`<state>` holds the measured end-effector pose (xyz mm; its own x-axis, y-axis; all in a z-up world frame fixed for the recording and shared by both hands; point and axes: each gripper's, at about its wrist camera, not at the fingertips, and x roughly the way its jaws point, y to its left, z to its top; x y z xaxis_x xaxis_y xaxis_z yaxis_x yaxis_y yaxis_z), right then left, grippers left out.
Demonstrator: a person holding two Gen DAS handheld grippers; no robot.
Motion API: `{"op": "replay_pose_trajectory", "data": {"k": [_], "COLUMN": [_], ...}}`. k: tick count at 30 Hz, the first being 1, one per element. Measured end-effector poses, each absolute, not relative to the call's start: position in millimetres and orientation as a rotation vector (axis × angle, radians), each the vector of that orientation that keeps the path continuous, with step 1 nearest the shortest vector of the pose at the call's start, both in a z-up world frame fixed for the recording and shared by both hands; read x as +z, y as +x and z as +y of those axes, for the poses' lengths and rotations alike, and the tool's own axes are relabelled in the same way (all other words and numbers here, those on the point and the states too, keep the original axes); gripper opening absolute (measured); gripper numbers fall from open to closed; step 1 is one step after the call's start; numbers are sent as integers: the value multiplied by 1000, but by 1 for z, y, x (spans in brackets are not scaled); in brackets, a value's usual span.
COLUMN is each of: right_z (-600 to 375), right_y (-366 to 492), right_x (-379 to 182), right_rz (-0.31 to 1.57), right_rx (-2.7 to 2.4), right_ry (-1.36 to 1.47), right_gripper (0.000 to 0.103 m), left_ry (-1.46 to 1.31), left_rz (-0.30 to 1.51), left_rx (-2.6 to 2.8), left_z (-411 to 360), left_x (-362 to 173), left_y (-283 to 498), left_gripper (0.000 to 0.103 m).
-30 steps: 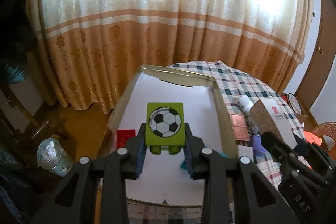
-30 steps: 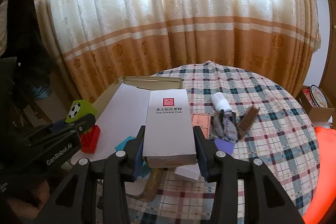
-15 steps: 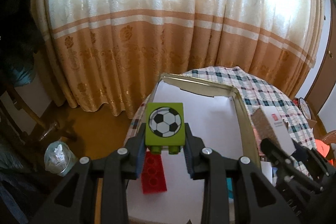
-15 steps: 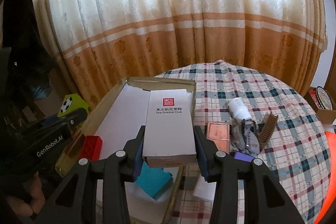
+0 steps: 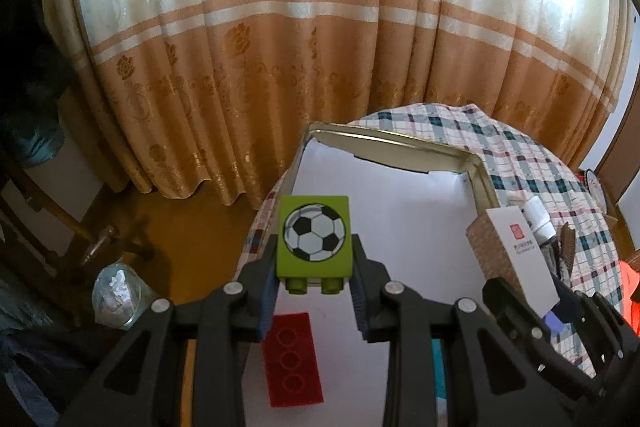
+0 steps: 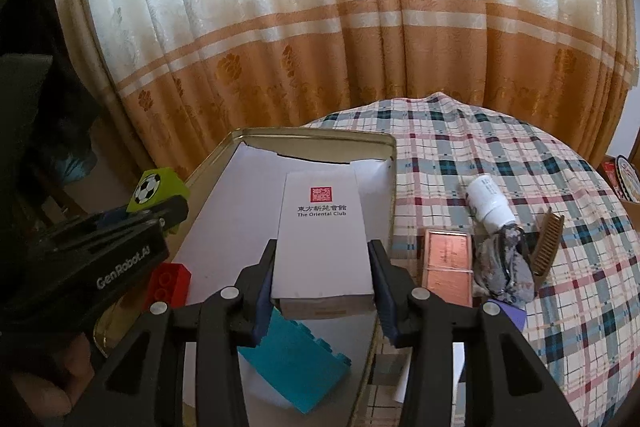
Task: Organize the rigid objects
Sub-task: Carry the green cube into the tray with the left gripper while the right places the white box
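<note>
Place: a lived-in home room.
Signs: floor-length cream-and-orange patterned curtain (image 6: 320,27); round table under checked cloth (image 6: 520,163); brown wooden comb (image 6: 546,245).

Green football-print block (image 5: 314,237), red brick (image 5: 293,359), plaid tablecloth (image 6: 520,163)

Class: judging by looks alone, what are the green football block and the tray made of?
Green block: likely moulded plastic, smooth and matte, with studs at one end and a printed ball. Tray: probably metal, its thin gold rim shiny, with white paper lining it.
</note>
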<state>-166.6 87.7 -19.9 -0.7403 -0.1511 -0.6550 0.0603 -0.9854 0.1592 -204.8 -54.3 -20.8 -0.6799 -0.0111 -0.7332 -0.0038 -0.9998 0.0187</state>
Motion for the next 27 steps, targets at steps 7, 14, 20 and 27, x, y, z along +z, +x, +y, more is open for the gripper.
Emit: {"op": "replay_pose_trajectory", "data": {"k": [7, 14, 20, 27], "right_z": [83, 86, 88, 86], "right_y": [-178, -181, -185, -188], "right_x": [-29, -37, -41, -43], "right_rz": [-194, -199, -209, -202], "right_rx": [-2786, -2775, -2770, -2758], "right_ry": [1134, 1162, 1174, 1174], "right_gripper": [46, 46, 46, 46], "left_ry": [1314, 1348, 1358, 1378], "left_rz": [-44, -86, -104, -126], "left_rx": [-2849, -2820, -2807, -2778], "left_z": [-52, -47, -44, -43], "left_x": [-27, -34, -37, -43], "left_y": [-214, -222, -225, -230], "left_gripper": [31, 31, 31, 31]}}
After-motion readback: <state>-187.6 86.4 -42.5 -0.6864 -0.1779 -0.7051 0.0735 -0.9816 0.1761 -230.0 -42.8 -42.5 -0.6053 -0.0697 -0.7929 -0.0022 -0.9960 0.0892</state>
